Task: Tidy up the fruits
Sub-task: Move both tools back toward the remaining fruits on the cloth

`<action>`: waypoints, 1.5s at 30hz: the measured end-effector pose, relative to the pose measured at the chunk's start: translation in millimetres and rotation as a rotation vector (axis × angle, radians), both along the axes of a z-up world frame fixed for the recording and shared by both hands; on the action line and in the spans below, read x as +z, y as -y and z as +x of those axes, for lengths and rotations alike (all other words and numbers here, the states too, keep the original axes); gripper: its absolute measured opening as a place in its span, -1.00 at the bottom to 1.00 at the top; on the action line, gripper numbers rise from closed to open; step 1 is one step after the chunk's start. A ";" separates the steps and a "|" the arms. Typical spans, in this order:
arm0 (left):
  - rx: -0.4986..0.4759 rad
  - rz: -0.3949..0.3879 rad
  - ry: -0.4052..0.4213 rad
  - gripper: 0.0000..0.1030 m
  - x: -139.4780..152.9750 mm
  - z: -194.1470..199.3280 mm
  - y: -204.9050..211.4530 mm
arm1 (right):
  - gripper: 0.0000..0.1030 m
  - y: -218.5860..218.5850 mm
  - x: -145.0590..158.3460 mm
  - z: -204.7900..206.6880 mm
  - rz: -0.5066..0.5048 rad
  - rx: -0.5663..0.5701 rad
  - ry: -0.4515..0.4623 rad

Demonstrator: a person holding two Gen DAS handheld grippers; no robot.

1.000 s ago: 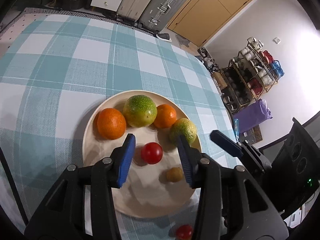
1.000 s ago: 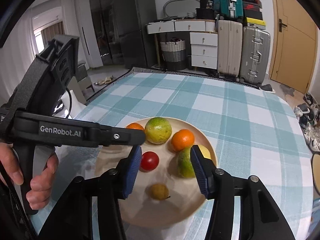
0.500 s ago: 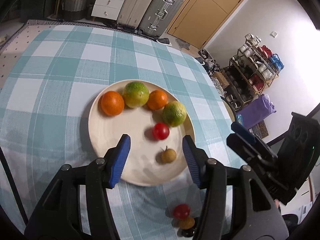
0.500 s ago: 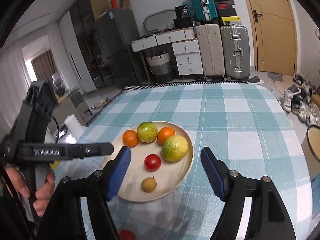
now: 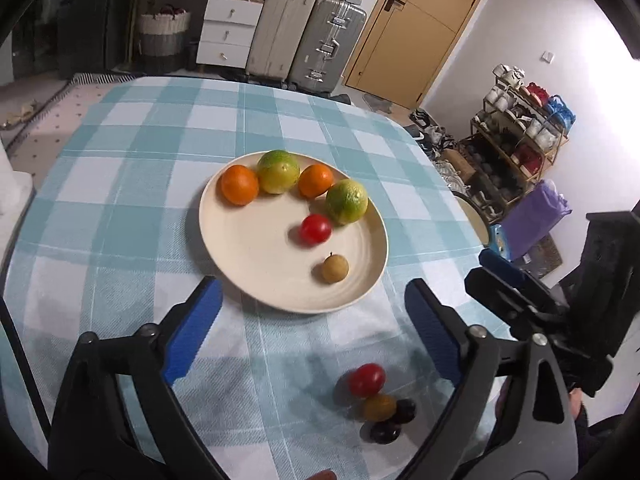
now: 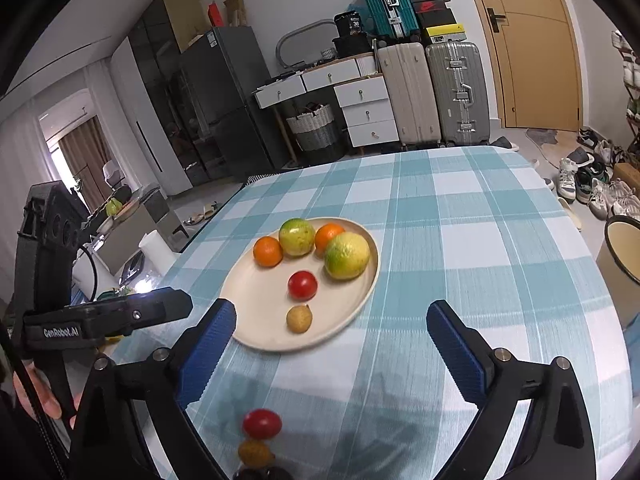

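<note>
Both claws, left (image 5: 312, 320) and right (image 6: 330, 338), just spread wide, empty; below the round cream plate (image 5: 240, 276) in frame, loose red cherry tomato (image 5: 366, 379) on the checked counter (image 5: 120, 240).

Matt woven tablecloth (image 5: 132, 208), smooth cream plate (image 5: 248, 256), glossy tomato (image 5: 316, 229)

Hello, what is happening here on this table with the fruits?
A person holds a gripper in each hand and is sorting fruit. The plate already carries two oranges, two green-yellow citrus fruits, a red tomato and a small brown fruit. Both the left gripper and the right gripper are empty; their jaws have just been opening. A few small fruits wait on the cloth.
</note>
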State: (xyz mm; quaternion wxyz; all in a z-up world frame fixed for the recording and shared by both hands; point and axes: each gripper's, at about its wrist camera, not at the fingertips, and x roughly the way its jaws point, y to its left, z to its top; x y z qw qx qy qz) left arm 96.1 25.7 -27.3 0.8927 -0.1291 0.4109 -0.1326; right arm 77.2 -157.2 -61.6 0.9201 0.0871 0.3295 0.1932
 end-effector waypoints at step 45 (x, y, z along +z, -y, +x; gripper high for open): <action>0.068 0.136 -0.046 0.98 -65.0 -90.3 -11.5 | 0.97 -41.4 -59.1 -46.3 -0.009 0.124 -0.195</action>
